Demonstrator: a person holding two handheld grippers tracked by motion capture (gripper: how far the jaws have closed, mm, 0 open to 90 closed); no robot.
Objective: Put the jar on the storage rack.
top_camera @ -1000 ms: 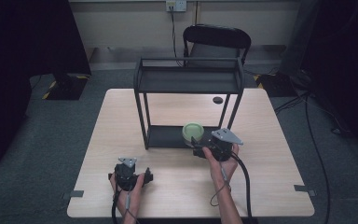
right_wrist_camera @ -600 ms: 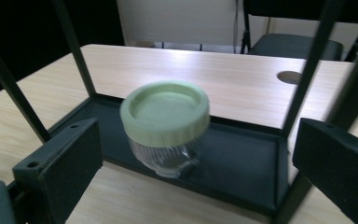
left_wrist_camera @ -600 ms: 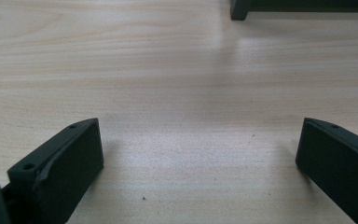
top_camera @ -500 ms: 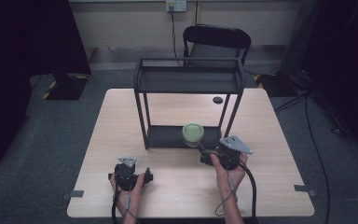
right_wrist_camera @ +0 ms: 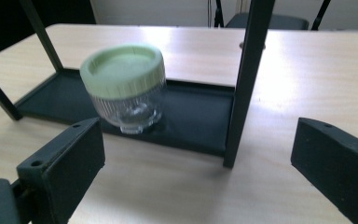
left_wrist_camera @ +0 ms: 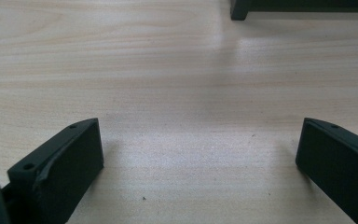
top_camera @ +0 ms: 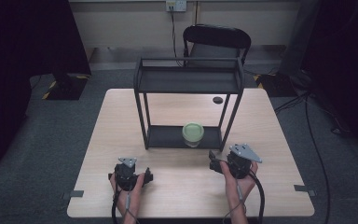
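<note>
A clear ribbed jar with a pale green lid (top_camera: 192,134) (right_wrist_camera: 123,86) stands upright on the lower shelf (top_camera: 165,136) (right_wrist_camera: 193,116) of a black metal rack, towards its right end. My right gripper (top_camera: 227,161) (right_wrist_camera: 198,158) is open and holds nothing. It hovers over the table just in front of the rack's front right post (right_wrist_camera: 247,79), a short way back from the jar. My left gripper (top_camera: 129,172) (left_wrist_camera: 200,154) is also open with nothing in it, low over bare wood at the front left. The rack's front left foot (left_wrist_camera: 240,9) lies ahead of it.
The rack's upper shelf (top_camera: 189,79) overhangs the jar. A small black disc (top_camera: 218,99) lies on the table behind the rack at the right. A black chair (top_camera: 216,39) stands beyond the far edge. Bare tabletop (top_camera: 186,186) stretches between my hands.
My right gripper has drawn back from the jar towards the person, and the jar stays on the lower shelf. The left gripper has not moved.
</note>
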